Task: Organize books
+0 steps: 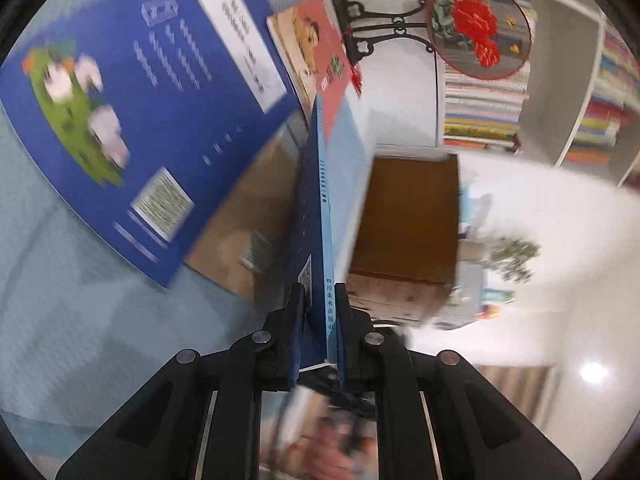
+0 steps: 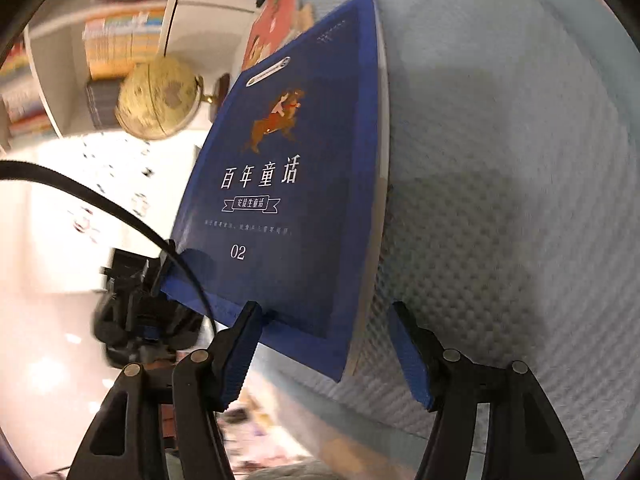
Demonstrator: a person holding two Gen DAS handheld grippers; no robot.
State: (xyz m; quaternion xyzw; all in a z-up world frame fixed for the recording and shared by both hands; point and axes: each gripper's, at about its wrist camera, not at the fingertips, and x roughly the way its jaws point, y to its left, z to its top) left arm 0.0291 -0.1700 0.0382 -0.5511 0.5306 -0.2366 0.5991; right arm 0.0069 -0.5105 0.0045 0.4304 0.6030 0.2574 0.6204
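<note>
My left tool [image 1: 318, 292] clamps the blue book [image 1: 316, 216] edge-on; only the right view shows its cover, my right tool [image 2: 326, 320] standing wide.

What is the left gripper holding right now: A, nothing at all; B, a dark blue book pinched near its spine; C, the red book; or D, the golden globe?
B: in the left wrist view the left gripper is shut on the dark blue book, its pads pressed to both covers beside the light blue spine, while the red book lies apart.
</note>
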